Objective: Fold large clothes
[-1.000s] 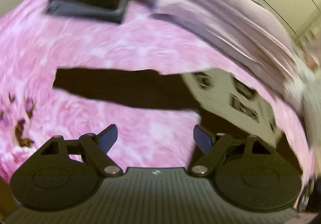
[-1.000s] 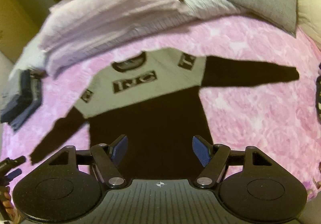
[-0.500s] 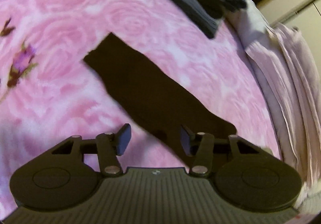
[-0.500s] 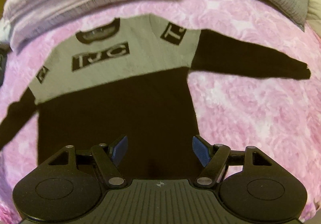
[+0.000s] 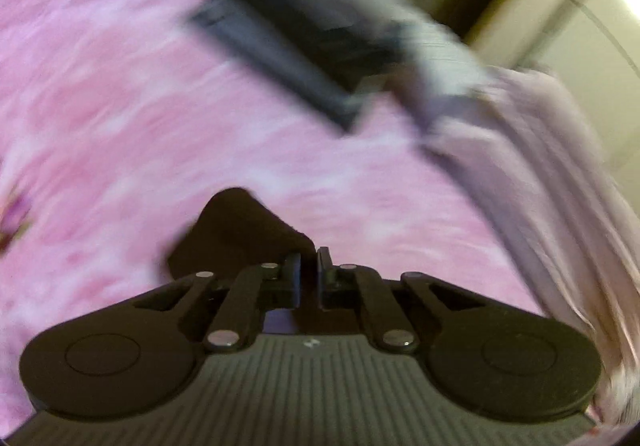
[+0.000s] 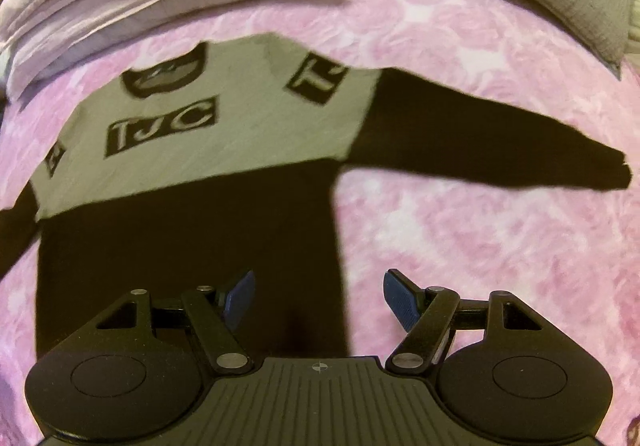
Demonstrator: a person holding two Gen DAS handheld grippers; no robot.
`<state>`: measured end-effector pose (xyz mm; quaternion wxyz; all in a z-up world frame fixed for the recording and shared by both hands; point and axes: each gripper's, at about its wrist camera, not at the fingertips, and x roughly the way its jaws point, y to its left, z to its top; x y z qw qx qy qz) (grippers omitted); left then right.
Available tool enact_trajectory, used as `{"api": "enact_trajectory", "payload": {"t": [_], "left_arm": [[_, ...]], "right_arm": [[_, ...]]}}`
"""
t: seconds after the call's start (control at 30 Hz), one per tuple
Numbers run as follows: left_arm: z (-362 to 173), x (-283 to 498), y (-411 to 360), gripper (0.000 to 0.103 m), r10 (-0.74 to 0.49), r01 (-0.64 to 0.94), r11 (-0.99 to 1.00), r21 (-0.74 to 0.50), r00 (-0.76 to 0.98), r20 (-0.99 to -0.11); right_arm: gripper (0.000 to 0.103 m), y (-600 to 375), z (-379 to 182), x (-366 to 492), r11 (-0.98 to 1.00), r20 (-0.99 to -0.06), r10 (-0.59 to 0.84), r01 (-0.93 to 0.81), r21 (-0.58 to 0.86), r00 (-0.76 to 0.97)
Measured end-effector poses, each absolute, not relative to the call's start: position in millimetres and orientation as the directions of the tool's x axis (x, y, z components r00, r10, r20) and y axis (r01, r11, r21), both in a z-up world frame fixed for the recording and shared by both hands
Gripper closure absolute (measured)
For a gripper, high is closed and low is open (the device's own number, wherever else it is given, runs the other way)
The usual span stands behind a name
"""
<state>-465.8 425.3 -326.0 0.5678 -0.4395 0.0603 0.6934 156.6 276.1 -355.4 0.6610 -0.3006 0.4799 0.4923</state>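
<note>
I have the left gripper [image 5: 308, 278] pinching the left sleeve cuff [image 5: 240, 230] of the sweater [image 6: 188, 222] spread flat on the pink bedspread [image 6: 480, 246], so I judge the sleeve fold comes next, carrying it rightward across the body, while my right gripper [image 6: 318, 298] hangs spread above the near hem.

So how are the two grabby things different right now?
The left gripper has its jaws shut on the black sleeve; the right gripper has its jaws wide open, holding nothing. The left view is blurry; the right view is sharper. Both are black, over the pink bedspread.
</note>
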Motion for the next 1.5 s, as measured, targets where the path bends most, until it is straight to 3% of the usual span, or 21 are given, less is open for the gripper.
{"api": "enact_trajectory", "payload": {"t": [0.2,0.33,0.4,0.47,0.63,0.73,0.87,1.07,1.3,1.37,1.43,1.5], "left_arm": [[-243,-300,415,0.099,0.807,-0.907,0.146,-0.396,0.341,-0.482],[-230,-183,389,0.093,0.660,-0.762,0.475,-0.440,0.639,-0.395],[-247,-136,377,0.088,0.562,-0.715,0.559,-0.421,0.699,-0.443],[-279,-109,371,0.088,0.480,-0.720,0.554,-0.417,0.686,-0.547],[-340,-149,365,0.088,0.453,-0.849,0.412,-0.330,0.506,-0.734],[-353,-200,370,0.083,0.494,-0.925,0.298,-0.235,0.360,-0.791],[-356,-267,388,0.080,0.546,-0.982,0.137,-0.130,0.184,-0.817],[-357,-340,417,0.078,0.574,-0.989,-0.041,-0.142,0.093,-0.813],[-367,-369,433,0.078,0.562,-0.973,-0.100,-0.210,0.119,-0.819],[-372,-370,436,0.078,0.555,-0.971,-0.091,-0.223,0.136,-0.821],[-375,-370,441,0.078,0.551,-0.969,-0.075,-0.237,0.158,-0.819],[-375,-367,442,0.078,0.549,-0.967,-0.055,-0.247,0.177,-0.817]], "right_arm": [[0.035,269,-349,204,0.405,-0.918,0.387,-0.910,0.090,0.082],[0.035,261,-345,231,0.444,-0.914,0.393,-0.891,0.096,0.097],[0.035,258,-346,240,0.460,-0.915,0.391,-0.882,0.100,0.100],[0.035,255,-348,246,0.471,-0.921,0.378,-0.876,0.101,0.097],[0.035,253,-360,251,0.448,-0.918,0.394,-0.882,0.147,0.047],[0.035,265,-369,243,0.403,-0.877,0.475,-0.870,0.284,-0.066],[0.040,307,-377,214,0.280,-0.769,0.606,-0.851,0.445,-0.203],[0.058,410,-414,156,0.185,-0.661,0.631,-0.748,0.637,-0.407],[0.064,492,-471,115,0.281,-0.646,0.621,-0.643,0.712,-0.444],[0.101,503,-482,108,0.309,-0.645,0.622,-0.617,0.724,-0.444],[0.102,505,-472,99,0.273,-0.641,0.648,-0.659,0.700,-0.412],[0.102,491,-440,95,0.181,-0.578,0.722,-0.704,0.687,-0.379]]}}
